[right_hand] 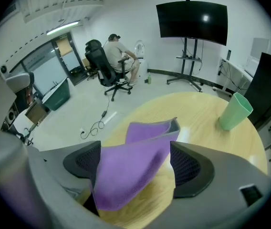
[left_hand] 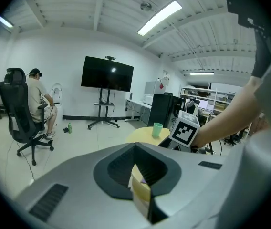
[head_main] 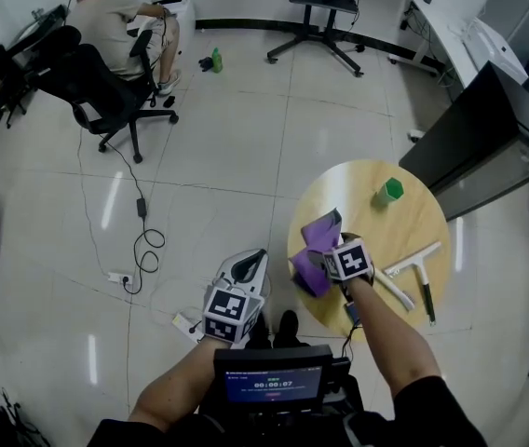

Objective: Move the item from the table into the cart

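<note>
A purple cloth (head_main: 313,250) is bunched up at the near left edge of the round wooden table (head_main: 395,231). My right gripper (head_main: 330,245) is shut on it. In the right gripper view the cloth (right_hand: 126,175) fills the gap between the two pads, its top fold standing up, above the table (right_hand: 202,123). My left gripper (head_main: 249,266) hangs over the floor left of the table, shut and empty; in its own view the left gripper (left_hand: 135,149) shows its pads meeting in a line. No cart is in view.
On the table stand a green cup (head_main: 391,190) at the far side and a white squeegee (head_main: 412,268) with a dark-handled tool (head_main: 427,301) at the right. A black cabinet (head_main: 488,138) stands right of the table. A person (head_main: 115,17) sits far left by an office chair (head_main: 97,87); a cable (head_main: 143,245) crosses the floor.
</note>
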A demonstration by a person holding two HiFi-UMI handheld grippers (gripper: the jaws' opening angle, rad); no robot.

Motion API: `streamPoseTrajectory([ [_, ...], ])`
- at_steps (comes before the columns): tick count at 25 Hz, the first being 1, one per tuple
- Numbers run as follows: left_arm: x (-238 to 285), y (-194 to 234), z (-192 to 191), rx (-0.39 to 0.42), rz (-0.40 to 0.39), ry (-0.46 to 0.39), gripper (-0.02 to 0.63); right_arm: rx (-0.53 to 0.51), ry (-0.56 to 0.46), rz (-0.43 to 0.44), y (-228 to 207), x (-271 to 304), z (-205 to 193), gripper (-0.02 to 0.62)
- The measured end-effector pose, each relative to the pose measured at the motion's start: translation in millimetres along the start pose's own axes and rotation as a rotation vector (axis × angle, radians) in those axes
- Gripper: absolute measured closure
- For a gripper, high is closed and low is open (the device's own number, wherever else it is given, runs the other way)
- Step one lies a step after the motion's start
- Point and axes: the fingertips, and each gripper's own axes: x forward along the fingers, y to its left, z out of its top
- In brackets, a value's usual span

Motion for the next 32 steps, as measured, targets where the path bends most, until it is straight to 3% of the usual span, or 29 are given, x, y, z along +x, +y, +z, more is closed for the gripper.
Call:
streamPoseTrajectory([
  [11, 31, 51, -30, 0.001, 0.022, 0.060, 0.615, -0.023, 0.096, -0.057, -20, 73, 0, 0.155],
  [15, 38, 64, -42, -0.004, 0.031, 0.067, 0.614, -0.040, 0.057, -0.067, -20, 87, 5, 0.172],
  [17, 42, 64, -47, -0.009, 0.026, 0.075, 0.615, -0.034, 0.055, -0.079, -30, 89, 5, 0.239],
  [19, 44, 60, -51, -0.018, 0.012, 0.092, 0.614, -0.016, 0.046, -0.078, -31, 86, 7, 0.438],
  [20, 43, 58, -52, -0.022, 0.005, 0.097, 0.614, -0.015, 0.042, -0.081, -31, 84, 8, 0.477],
  [27, 37, 54, -43, -0.022, -0.015, 0.087, 0.614, 0.002, 0.071, -0.099, -31, 80, 9, 0.509],
  [32, 25, 66, -10, -0.029, 0.041, 0.012, 0.614, 0.094, -0.023, -0.086, -34, 59, 15, 0.518],
])
